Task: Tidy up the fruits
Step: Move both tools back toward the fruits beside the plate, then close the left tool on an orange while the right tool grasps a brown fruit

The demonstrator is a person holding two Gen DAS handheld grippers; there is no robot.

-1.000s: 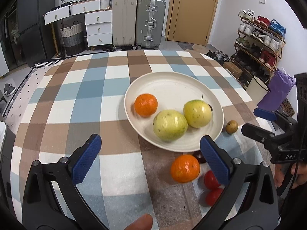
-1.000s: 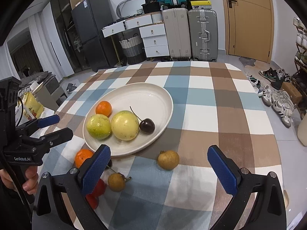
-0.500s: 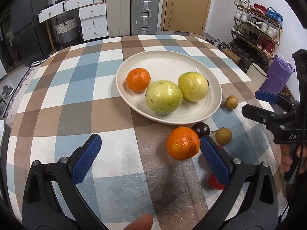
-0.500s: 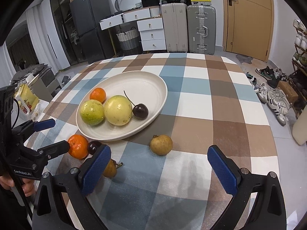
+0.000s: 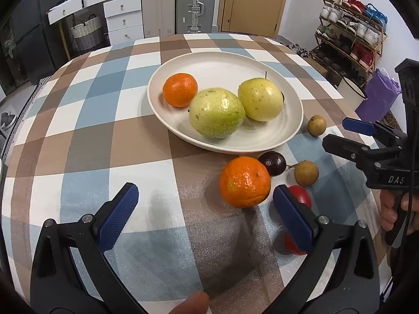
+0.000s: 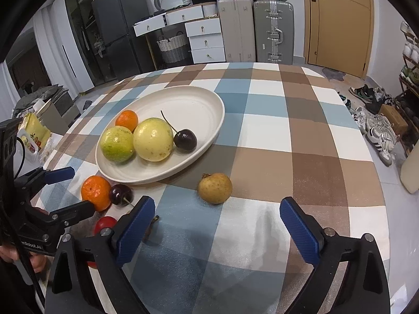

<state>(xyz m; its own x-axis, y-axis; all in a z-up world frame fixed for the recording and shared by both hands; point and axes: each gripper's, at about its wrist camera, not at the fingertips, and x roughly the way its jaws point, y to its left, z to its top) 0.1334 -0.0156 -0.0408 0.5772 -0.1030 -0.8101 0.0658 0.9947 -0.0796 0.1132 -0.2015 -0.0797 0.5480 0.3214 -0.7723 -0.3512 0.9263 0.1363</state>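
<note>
The worktop [image 6: 301,136] lies bare on the far side and to the right of the plate [image 6: 204,99], giving wide passage there. The plate's far half is unfilled; its near half is crowded by a small orange [image 5: 180,89], a green fruit [image 5: 216,116], a yellow fruit [image 5: 260,99] and a cherry [image 6: 185,140], packed close. In front of the plate's near rim, an orange [image 5: 244,181], a dark cherry [image 5: 272,162], a brown fruit [image 5: 306,172] and red tomatoes [image 5: 301,196] cluster tightly, leaving little gap. A lone brown fruit [image 6: 214,188] sits apart with clear cloth around it.
</note>
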